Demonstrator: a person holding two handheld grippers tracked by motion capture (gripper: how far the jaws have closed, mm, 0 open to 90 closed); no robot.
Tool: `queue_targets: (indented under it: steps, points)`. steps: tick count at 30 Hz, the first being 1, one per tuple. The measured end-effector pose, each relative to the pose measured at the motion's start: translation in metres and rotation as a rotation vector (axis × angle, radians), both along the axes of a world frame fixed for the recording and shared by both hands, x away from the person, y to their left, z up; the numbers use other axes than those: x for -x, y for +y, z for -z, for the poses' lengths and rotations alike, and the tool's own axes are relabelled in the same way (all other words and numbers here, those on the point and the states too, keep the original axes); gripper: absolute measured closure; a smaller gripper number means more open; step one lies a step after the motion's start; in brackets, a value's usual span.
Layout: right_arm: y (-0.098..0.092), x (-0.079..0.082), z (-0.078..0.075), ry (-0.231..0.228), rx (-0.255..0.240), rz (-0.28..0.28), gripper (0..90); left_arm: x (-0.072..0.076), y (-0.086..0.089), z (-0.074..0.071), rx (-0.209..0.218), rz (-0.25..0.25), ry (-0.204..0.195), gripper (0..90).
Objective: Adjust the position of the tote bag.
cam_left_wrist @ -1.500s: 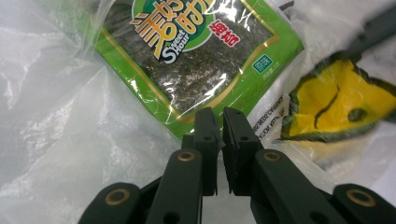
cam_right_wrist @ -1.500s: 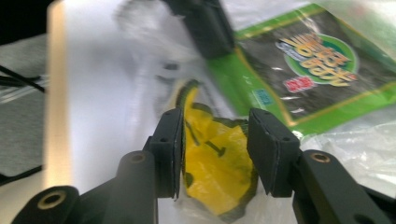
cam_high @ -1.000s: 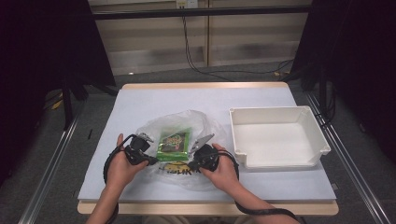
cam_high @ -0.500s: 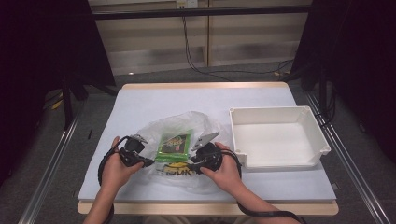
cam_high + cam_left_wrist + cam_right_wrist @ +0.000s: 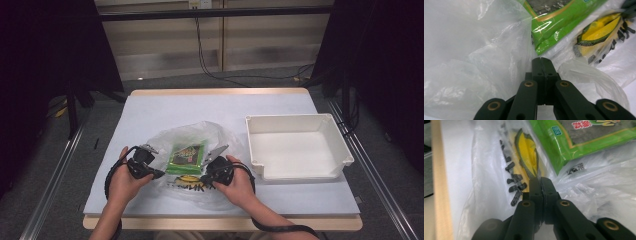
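A crinkled clear plastic bag [image 5: 195,160] with yellow-and-black print holds a green packet [image 5: 186,156] between the left tool [image 5: 541,62] and right tool [image 5: 539,181], each clamped on its film.

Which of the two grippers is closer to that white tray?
Right. The right gripper sits at the plastic bag, just beside the white tray. The left gripper is at the bag's far side, with the green packet between.

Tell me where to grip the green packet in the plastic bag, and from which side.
Take the green packet by its near short edge, coming in low from the person's side through the mouth of the plastic bag. It lies flat, so only a thin edge fits between the jaws, and the film seems to cover its other sides. The left gripper and right gripper are shut at that mouth.
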State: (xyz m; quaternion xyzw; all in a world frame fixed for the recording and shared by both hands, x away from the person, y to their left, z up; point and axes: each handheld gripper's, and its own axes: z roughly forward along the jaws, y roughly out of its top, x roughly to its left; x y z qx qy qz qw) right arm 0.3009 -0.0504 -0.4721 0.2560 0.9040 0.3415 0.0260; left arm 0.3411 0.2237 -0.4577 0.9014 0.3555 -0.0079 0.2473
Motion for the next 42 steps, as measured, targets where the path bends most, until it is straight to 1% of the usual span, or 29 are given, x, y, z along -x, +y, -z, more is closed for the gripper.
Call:
queue_targets:
  steps: [1, 2, 4, 6, 7, 8, 10, 11, 12, 14, 16, 17, 18, 19, 20, 21, 23, 24, 25, 27, 29, 30, 31, 32, 35, 36, 38, 41, 42]
  points:
    - [-0.002, 0.001, -0.001, 0.013, 0.001, -0.011, 90.0, 0.000, 0.000, 0.000, 0.003, -0.006, 0.001, 90.0]
    - [-0.003, 0.003, 0.000, 0.008, -0.008, -0.019, 90.0, 0.000, 0.000, 0.000, 0.005, -0.009, 0.004, 90.0]
    - [-0.005, 0.007, -0.001, 0.017, -0.006, -0.023, 90.0, 0.000, 0.000, 0.001, 0.012, -0.016, 0.008, 90.0]
    - [-0.006, 0.010, 0.000, 0.007, -0.003, -0.038, 90.0, 0.001, -0.001, 0.000, 0.006, -0.020, 0.011, 90.0]
    - [-0.007, 0.011, 0.000, 0.001, -0.002, -0.040, 90.0, 0.001, -0.001, 0.000, 0.008, -0.023, 0.017, 90.0]
    - [-0.008, 0.011, 0.000, 0.007, -0.005, -0.035, 90.0, 0.002, -0.001, 0.000, -0.003, -0.021, 0.018, 90.0]
    - [-0.009, 0.011, 0.001, 0.011, -0.014, -0.029, 90.0, 0.003, -0.001, -0.001, -0.006, -0.017, 0.020, 90.0]
    - [-0.009, 0.010, 0.001, 0.010, -0.013, -0.034, 90.0, 0.003, 0.000, -0.001, -0.006, -0.004, 0.018, 90.0]
    - [-0.009, 0.010, 0.001, 0.012, -0.012, -0.031, 90.0, 0.003, 0.001, -0.001, 0.001, -0.008, 0.021, 90.0]
    - [-0.009, 0.009, 0.001, 0.017, -0.013, -0.027, 90.0, 0.003, 0.002, -0.002, 0.012, -0.019, 0.014, 90.0]
    - [-0.009, 0.009, 0.000, 0.012, -0.007, -0.025, 89.3, 0.002, 0.003, -0.006, 0.022, -0.024, -0.005, 90.0]
    - [-0.008, 0.009, -0.001, 0.013, -0.008, -0.022, 86.2, 0.003, 0.002, -0.008, 0.039, -0.039, -0.004, 88.9]
    - [-0.008, 0.008, -0.001, 0.012, -0.009, -0.019, 84.8, 0.002, 0.003, -0.011, 0.053, -0.038, -0.006, 86.7]
    - [-0.008, 0.008, -0.002, 0.012, -0.009, -0.024, 83.9, 0.002, 0.002, -0.013, 0.070, -0.046, -0.016, 82.5]
    - [-0.008, 0.008, -0.003, 0.010, -0.009, -0.016, 80.5, 0.002, 0.002, -0.016, 0.072, -0.050, -0.015, 78.9]
    - [-0.007, 0.007, -0.003, 0.011, -0.021, -0.012, 78.1, 0.001, 0.002, -0.019, 0.070, -0.045, -0.031, 75.7]
    - [-0.006, 0.006, -0.006, 0.011, -0.013, -0.013, 76.6, -0.001, 0.000, -0.022, 0.075, -0.039, -0.039, 69.3]
    - [-0.005, 0.005, -0.007, 0.015, -0.016, -0.010, 74.2, -0.002, -0.001, -0.023, 0.080, -0.040, -0.039, 68.4]
    - [-0.004, 0.005, -0.009, 0.011, -0.015, -0.011, 73.5, -0.002, -0.002, -0.024, 0.086, -0.043, -0.049, 67.6]
    - [-0.003, 0.004, -0.012, 0.004, -0.022, -0.015, 71.6, -0.004, -0.005, -0.027, 0.087, -0.041, -0.050, 66.5]
    - [-0.002, 0.004, -0.015, -0.003, -0.024, -0.016, 69.9, -0.006, -0.008, -0.030, 0.091, -0.036, -0.068, 64.6]
    - [-0.002, 0.004, -0.017, 0.001, -0.026, -0.013, 68.7, -0.007, -0.009, -0.032, 0.082, -0.025, -0.064, 65.5]
    - [-0.001, 0.003, -0.018, -0.002, -0.029, -0.014, 66.9, -0.008, -0.011, -0.034, 0.080, -0.017, -0.070, 65.9]
    - [-0.001, 0.002, -0.019, -0.008, -0.029, -0.012, 66.0, -0.008, -0.013, -0.035, 0.090, -0.020, -0.079, 65.6]
    - [-0.001, 0.001, -0.021, -0.014, -0.031, -0.006, 67.3, -0.014, -0.016, -0.040, 0.068, 0.000, -0.103, 66.6]
    - [-0.001, 0.000, -0.023, -0.011, -0.033, -0.006, 67.6, -0.015, -0.018, -0.041, 0.078, -0.011, -0.105, 66.8]
    - [-0.001, -0.003, -0.025, -0.018, -0.030, -0.008, 68.8, -0.018, -0.020, -0.042, 0.074, -0.007, -0.111, 68.9]
    - [-0.002, -0.008, -0.028, -0.008, -0.031, 0.001, 70.7, -0.026, -0.024, -0.043, 0.072, 0.023, -0.114, 71.4]
    - [-0.002, -0.010, -0.029, -0.011, -0.035, 0.004, 70.7, -0.026, -0.027, -0.041, 0.091, -0.024, -0.117, 71.6]
